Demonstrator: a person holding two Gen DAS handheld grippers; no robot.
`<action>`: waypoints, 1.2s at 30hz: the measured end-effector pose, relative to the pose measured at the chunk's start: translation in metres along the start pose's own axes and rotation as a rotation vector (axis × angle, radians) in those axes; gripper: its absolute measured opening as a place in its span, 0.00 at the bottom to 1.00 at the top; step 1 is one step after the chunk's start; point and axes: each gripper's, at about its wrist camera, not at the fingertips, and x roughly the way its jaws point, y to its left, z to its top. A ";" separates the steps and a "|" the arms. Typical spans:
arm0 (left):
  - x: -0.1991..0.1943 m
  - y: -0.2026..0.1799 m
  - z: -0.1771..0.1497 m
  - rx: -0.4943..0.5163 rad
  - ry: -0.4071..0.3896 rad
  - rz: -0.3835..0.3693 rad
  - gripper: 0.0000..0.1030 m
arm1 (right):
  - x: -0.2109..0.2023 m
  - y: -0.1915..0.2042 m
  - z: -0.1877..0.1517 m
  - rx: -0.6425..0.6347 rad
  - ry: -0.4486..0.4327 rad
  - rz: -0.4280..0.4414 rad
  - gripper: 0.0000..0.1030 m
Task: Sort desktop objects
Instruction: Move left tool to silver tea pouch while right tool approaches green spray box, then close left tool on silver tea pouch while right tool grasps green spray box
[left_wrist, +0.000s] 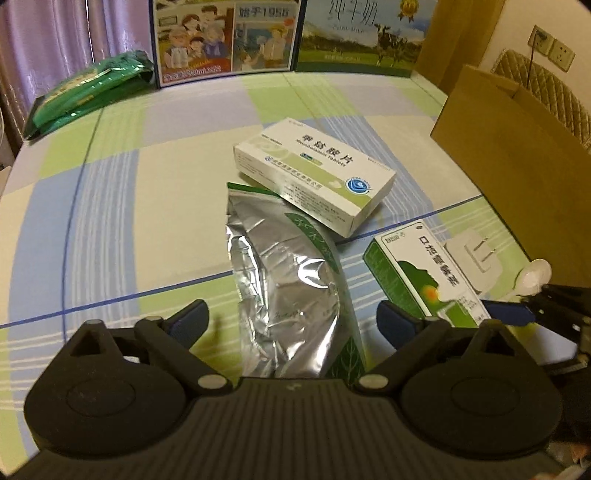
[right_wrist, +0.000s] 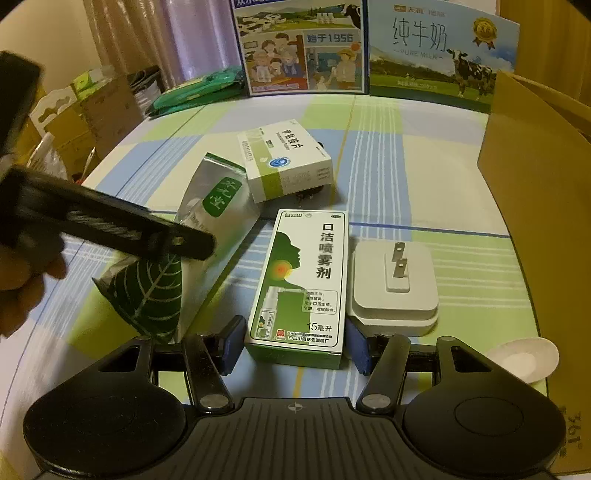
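Two blue-padded fingers of the left gripper (left_wrist: 291, 321) stand wide apart in the left wrist view, low over a checked tablecloth (left_wrist: 110, 206), with the near end of a silver pouch (left_wrist: 288, 280) lying between them, touching neither pad. A white pill box (left_wrist: 314, 175) rests tilted on the pouch's far end. To the right lies a green spray box (left_wrist: 424, 273), with a white plug (left_wrist: 476, 254) just beside it and a white spoon (left_wrist: 532, 277) beyond that, close to the right gripper's black linkage at the frame edge. A cardboard box (left_wrist: 517, 177) stands at the right (its inside is hidden). In the right wrist view, the right gripper (right_wrist: 293, 345) is also spread wide, its pads flanking the near end of the spray box (right_wrist: 299, 288) with a small gap on each side. The plug (right_wrist: 393, 284) lies prongs up just right of that box, the spoon (right_wrist: 524, 360) further right beside the cardboard box (right_wrist: 535, 206). The left gripper (right_wrist: 110, 225) reaches in from the left above the pouch (right_wrist: 207, 221), a hand (right_wrist: 22, 291) gripping its handle. The pill box (right_wrist: 288, 166) sits beyond.
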 end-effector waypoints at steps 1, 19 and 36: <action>0.004 -0.001 0.001 -0.002 0.006 0.005 0.87 | 0.000 0.000 0.000 -0.001 0.002 0.002 0.53; -0.048 -0.041 -0.069 0.098 0.178 -0.002 0.48 | -0.072 0.004 -0.062 -0.033 0.065 0.041 0.53; -0.060 -0.056 -0.085 0.067 0.200 0.011 0.77 | -0.078 -0.013 -0.077 0.037 0.066 0.038 0.70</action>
